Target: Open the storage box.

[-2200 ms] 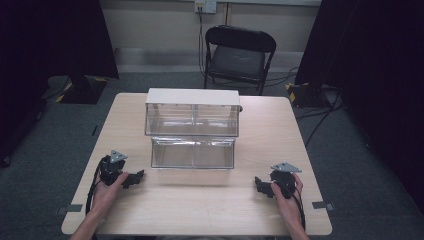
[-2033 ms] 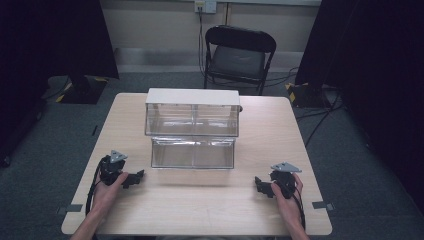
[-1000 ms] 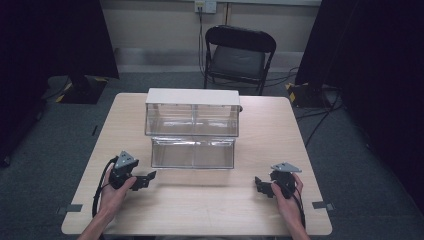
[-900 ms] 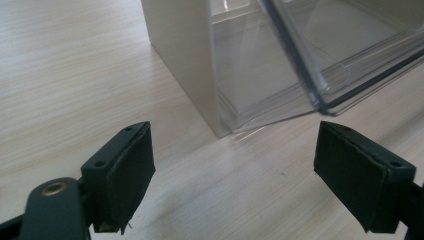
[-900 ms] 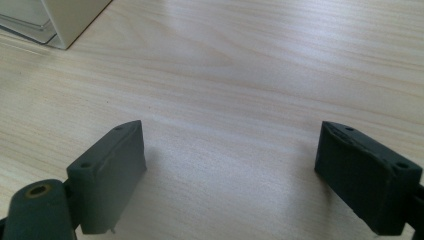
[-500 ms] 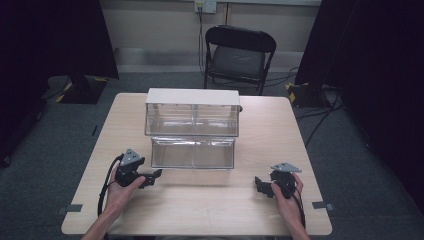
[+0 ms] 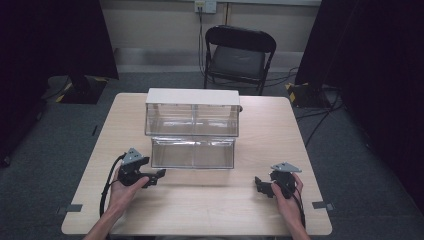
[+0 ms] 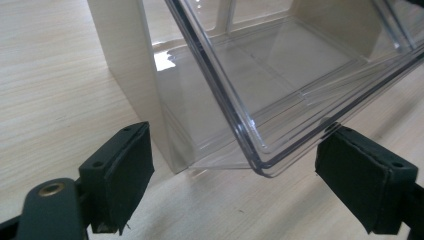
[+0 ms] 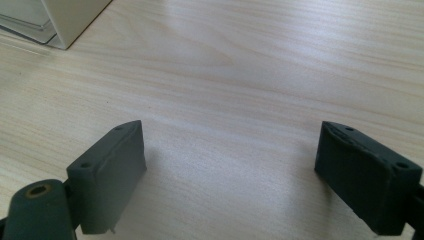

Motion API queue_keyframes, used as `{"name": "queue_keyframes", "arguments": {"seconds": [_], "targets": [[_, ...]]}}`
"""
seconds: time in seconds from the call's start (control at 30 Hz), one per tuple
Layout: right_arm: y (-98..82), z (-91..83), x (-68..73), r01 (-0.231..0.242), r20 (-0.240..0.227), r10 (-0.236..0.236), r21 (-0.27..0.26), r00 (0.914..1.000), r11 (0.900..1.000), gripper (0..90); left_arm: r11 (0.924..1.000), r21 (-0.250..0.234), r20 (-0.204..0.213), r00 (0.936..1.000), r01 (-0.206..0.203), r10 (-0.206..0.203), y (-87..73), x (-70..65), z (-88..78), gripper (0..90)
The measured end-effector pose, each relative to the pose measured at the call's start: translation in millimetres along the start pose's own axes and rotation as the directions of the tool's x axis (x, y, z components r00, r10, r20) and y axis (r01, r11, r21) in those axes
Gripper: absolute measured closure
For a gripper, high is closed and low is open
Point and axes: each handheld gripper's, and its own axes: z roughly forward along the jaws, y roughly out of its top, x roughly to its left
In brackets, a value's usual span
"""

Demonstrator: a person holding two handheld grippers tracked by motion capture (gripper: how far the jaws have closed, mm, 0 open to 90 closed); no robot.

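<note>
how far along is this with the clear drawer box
Early stage. Done: the lower drawer of the drawer box already sticks out. In hand: the left gripper, jaws open, sits at that drawer's corner, gripping nothing. Left: the actual grasp; the right gripper rests open over the table.

The left hand-held gripper [image 7: 159, 175] has moved right, up to the clear drawer [image 7: 193, 153].

One camera sits up high and looks forward and down on the whole light wooden table [image 7: 210, 200]. Two cameras ride low and close. All three show the clear plastic drawer box [image 7: 192, 131] [image 8: 280, 75] [image 9: 30, 20].
</note>
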Motion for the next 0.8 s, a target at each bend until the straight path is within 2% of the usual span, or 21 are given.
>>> {"name": "queue_keyframes", "arguments": {"seconds": [0.17,0.27,0.7,0.8], "targets": [[0.0,0.0,0.0,0.000,0.000,0.000,0.000,1.0000,1.000,12.0,1.0000,-0.005,0.006,1.0000,-0.001,0.001,-0.1,0.3,-0.4,15.5],[0.0,0.0,0.0,0.000,0.000,0.000,0.000,1.0000,1.000,12.0,0.9998,-0.012,0.012,0.9998,-0.016,0.016,0.5,-1.8,-1.1,15.7],[0.0,0.0,0.0,0.000,0.000,0.000,0.000,1.0000,1.000,12.0,0.9998,-0.010,0.013,0.9998,-0.014,0.015,0.7,-3.6,-2.0,17.6],[0.0,0.0,0.0,0.000,0.000,0.000,0.000,1.0000,1.000,12.0,0.9998,-0.012,0.025,0.9995,-0.016,0.017,0.8,-3.8,-3.0,18.6]]}}
